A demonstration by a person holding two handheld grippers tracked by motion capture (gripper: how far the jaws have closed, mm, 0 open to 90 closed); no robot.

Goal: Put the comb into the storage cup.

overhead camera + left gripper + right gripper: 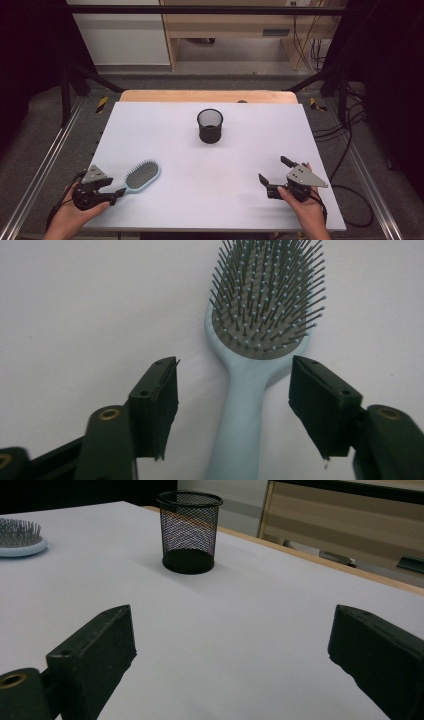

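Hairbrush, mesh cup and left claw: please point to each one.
hairbrush (240,415), left gripper view, on its handle
mesh cup (210,126), high view, on its wall
left claw (232,407), left gripper view, midway between its tips

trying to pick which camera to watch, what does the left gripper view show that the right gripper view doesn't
Left gripper view alone: the hairbrush handle lying between the open jaws of the left gripper, neither pad touching it, and the bristles close up.

Right gripper view alone: the black mesh cup standing upright farther along the table, the wooden table edge behind it, and the right gripper wide open with nothing between its jaws.

Both: the white table top and the hairbrush head, seen bristles up.
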